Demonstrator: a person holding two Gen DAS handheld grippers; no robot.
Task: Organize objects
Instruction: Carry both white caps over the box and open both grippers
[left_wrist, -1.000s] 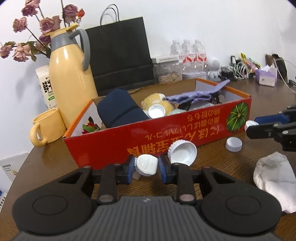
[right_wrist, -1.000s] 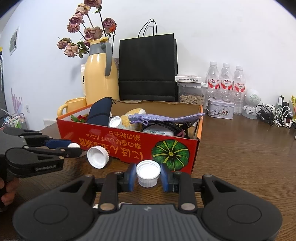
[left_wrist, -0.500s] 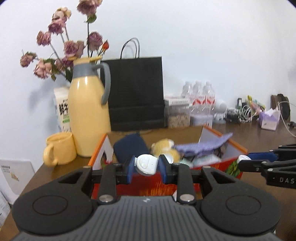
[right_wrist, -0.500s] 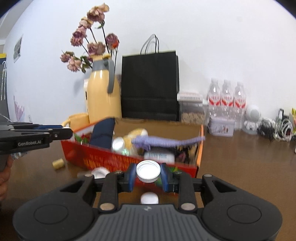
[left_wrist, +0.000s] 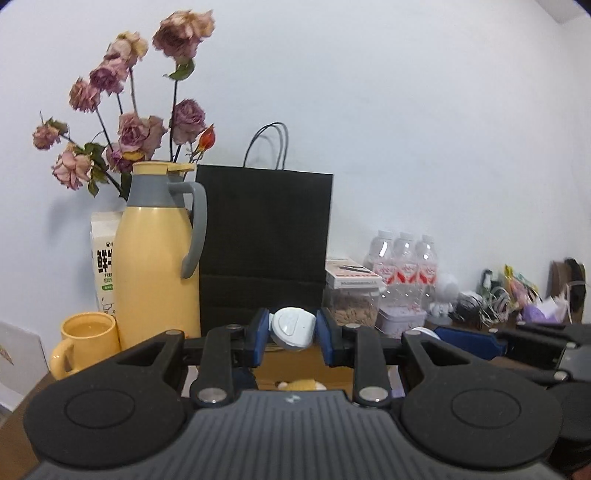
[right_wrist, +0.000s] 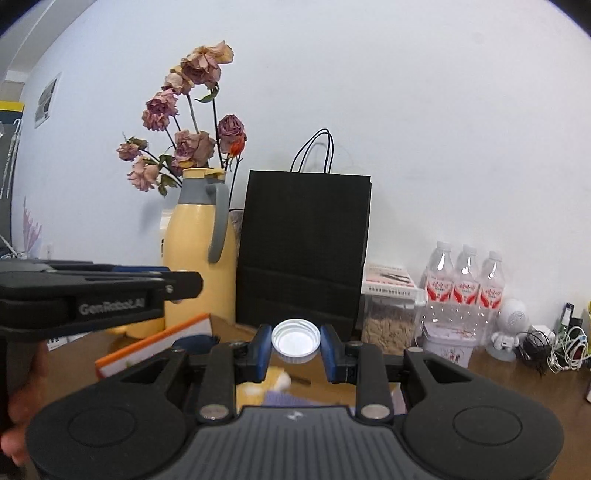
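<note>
My left gripper (left_wrist: 293, 330) is shut on a white flip-top cap (left_wrist: 293, 328), held up in the air above the box. My right gripper (right_wrist: 296, 341) is shut on a white round bottle cap (right_wrist: 296, 340), its hollow side facing me. The red cardboard box (right_wrist: 155, 341) with an orange rim lies below both grippers; only its far wall and a corner show, with a dark blue item and a plush toy (left_wrist: 301, 385) inside. In the right wrist view the left gripper (right_wrist: 92, 291) shows at the left edge, a hand (right_wrist: 22, 402) holding it. The right gripper (left_wrist: 517, 343) shows at the right of the left wrist view.
Behind the box stand a yellow thermos (left_wrist: 157, 258) with dried roses (left_wrist: 140, 129), a yellow mug (left_wrist: 86, 341), a milk carton (left_wrist: 105, 258) and a black paper bag (left_wrist: 264, 243). Water bottles (right_wrist: 463, 288), a clear jar (right_wrist: 386, 325), a tin (right_wrist: 448, 345) and cables (right_wrist: 554, 347) line the back right.
Both grippers have risen with their caps from table level beside the box to above it. The box front and the loose caps on the table have dropped out of view.
</note>
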